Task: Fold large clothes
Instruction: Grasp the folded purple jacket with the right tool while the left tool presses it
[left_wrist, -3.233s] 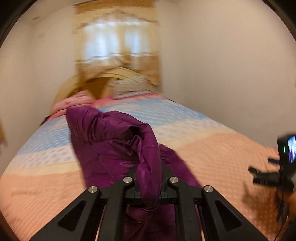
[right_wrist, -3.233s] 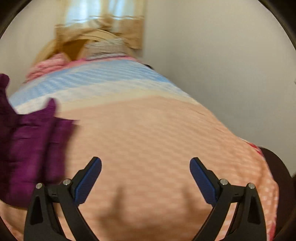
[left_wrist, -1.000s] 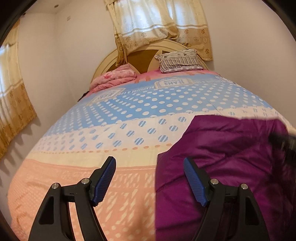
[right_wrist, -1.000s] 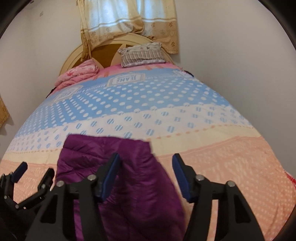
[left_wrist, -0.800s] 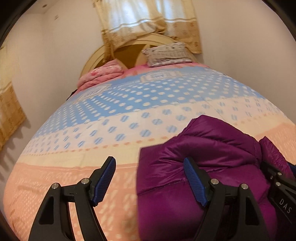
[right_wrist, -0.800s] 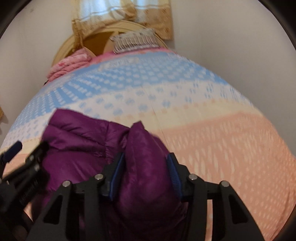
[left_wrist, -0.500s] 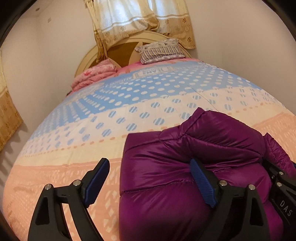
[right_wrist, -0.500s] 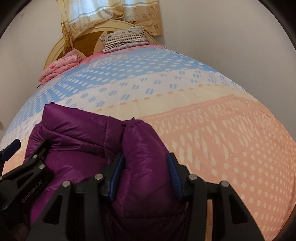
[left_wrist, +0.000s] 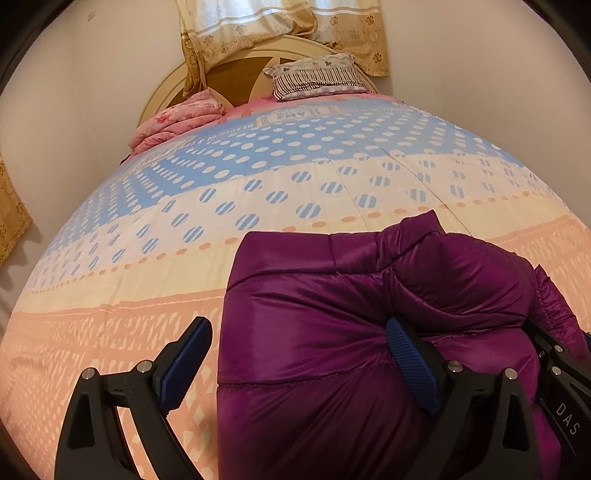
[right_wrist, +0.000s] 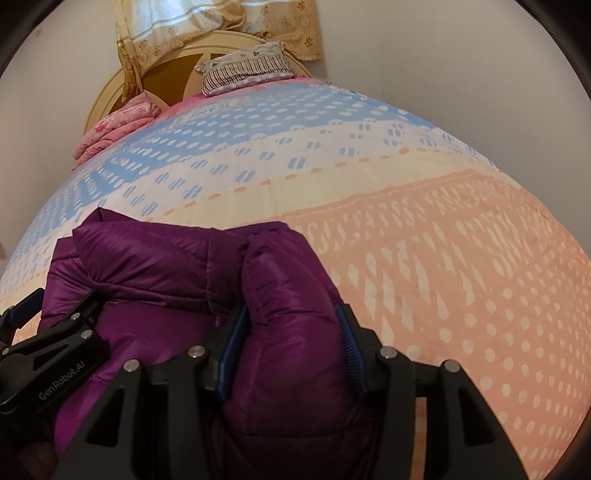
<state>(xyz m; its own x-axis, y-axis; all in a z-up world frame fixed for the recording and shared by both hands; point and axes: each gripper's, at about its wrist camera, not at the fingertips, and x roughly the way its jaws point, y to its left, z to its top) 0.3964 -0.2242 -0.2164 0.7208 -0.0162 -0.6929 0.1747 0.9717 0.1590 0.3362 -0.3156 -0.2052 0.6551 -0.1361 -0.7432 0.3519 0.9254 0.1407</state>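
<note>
A purple puffer jacket (left_wrist: 332, 332) lies bunched on the bed; it also shows in the right wrist view (right_wrist: 155, 266). My left gripper (left_wrist: 299, 365) is open, its jaws wide apart over the jacket's left edge, the right pad (left_wrist: 406, 365) pressing into the fabric. My right gripper (right_wrist: 291, 350) is shut on a thick fold of the jacket (right_wrist: 291, 332) at its right side. The right gripper (left_wrist: 557, 373) shows at the right edge of the left wrist view, and the left gripper (right_wrist: 22, 325) at the left edge of the right wrist view.
The bed (left_wrist: 110, 332) has a peach, cream and blue dotted cover. A striped pillow (left_wrist: 317, 75) and a folded pink blanket (left_wrist: 177, 122) lie at the rounded headboard (left_wrist: 236, 74). Walls stand close on both sides, with curtains (left_wrist: 280, 26) behind.
My left gripper let go of the jacket, opened and came down over its left edge. My right gripper moved onto the jacket and closed on a fold.
</note>
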